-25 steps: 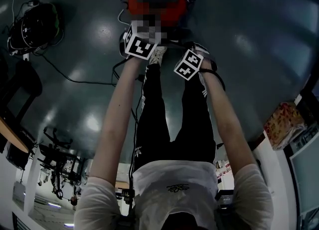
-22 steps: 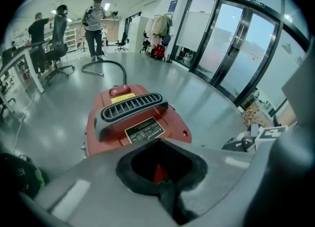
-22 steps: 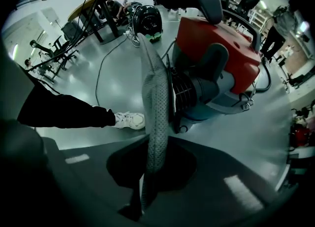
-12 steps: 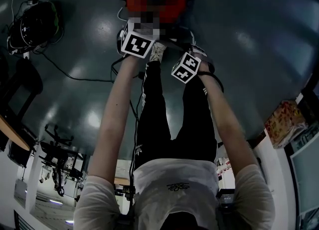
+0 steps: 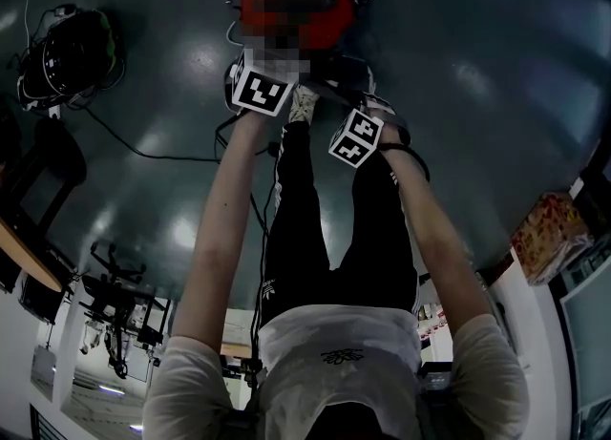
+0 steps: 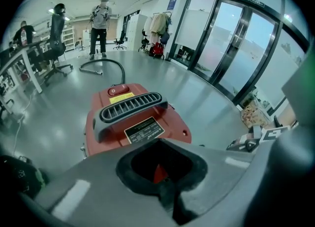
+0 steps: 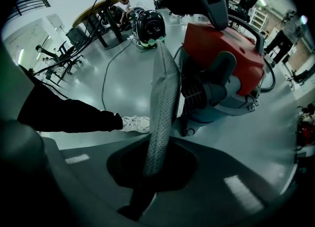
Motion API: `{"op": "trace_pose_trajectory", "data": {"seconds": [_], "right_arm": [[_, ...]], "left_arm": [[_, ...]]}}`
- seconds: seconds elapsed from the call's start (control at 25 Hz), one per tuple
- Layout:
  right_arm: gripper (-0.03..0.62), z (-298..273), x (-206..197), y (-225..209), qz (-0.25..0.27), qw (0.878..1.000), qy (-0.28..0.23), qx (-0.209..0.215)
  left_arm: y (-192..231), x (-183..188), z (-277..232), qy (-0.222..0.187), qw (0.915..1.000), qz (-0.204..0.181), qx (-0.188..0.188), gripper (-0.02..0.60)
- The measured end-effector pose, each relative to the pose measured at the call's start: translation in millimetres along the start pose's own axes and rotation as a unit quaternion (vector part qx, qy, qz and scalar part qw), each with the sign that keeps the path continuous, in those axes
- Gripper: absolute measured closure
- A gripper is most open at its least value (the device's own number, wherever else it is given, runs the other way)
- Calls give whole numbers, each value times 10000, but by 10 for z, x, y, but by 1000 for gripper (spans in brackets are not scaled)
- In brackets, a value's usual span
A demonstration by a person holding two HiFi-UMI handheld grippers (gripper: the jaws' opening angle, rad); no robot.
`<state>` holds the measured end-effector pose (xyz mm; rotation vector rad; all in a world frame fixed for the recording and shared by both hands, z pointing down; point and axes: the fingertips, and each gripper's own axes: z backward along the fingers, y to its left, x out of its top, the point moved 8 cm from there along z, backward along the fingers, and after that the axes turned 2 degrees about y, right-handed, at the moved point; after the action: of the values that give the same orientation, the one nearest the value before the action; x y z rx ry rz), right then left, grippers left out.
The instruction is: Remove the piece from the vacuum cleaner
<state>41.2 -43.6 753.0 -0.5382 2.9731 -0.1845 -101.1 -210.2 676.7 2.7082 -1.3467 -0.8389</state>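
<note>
Right gripper (image 7: 147, 174): clenched on a grey mesh-textured piece (image 7: 163, 98), which rises just beside the red vacuum cleaner (image 7: 221, 58). Left gripper (image 6: 160, 172): jaws drawn together, aimed at the vacuum cleaner's top, near its black handle (image 6: 130, 108). The vacuum cleaner stands on the floor (image 7: 123, 88).

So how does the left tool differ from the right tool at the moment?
The right tool is shut on a grey mesh strip. The left tool has its jaws together with nothing visibly between them. In the head view, the left tool sits nearer the red vacuum cleaner than the right tool. Both point downward.
</note>
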Motion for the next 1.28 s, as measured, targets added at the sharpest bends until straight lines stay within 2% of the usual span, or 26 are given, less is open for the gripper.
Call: {"op": "trace_pose_trajectory", "data": {"seconds": [0.52, 0.84, 1.0, 1.12, 1.16, 1.28], "right_arm": [[560, 18, 29, 88, -50, 9999, -99, 60], [560, -8, 70, 172, 178, 9995, -147, 205], [559, 8, 83, 203, 549, 9977, -74, 392], [560, -9, 6, 390, 1110, 9914, 113, 683], [560, -24, -48, 471, 1152, 9904, 147, 747], [559, -10, -188, 572, 648, 9947, 96, 795]], "left_arm": [[2, -13, 12, -123, 9999, 100, -28, 580], [5, -11, 17, -96, 9998, 162, 16, 580], [-1, -7, 20, -150, 9997, 172, 26, 580], [5, -19, 29, -179, 9996, 212, 61, 580], [8, -23, 28, -178, 9995, 236, 73, 580], [1, -16, 17, -190, 9995, 228, 72, 580]]}}
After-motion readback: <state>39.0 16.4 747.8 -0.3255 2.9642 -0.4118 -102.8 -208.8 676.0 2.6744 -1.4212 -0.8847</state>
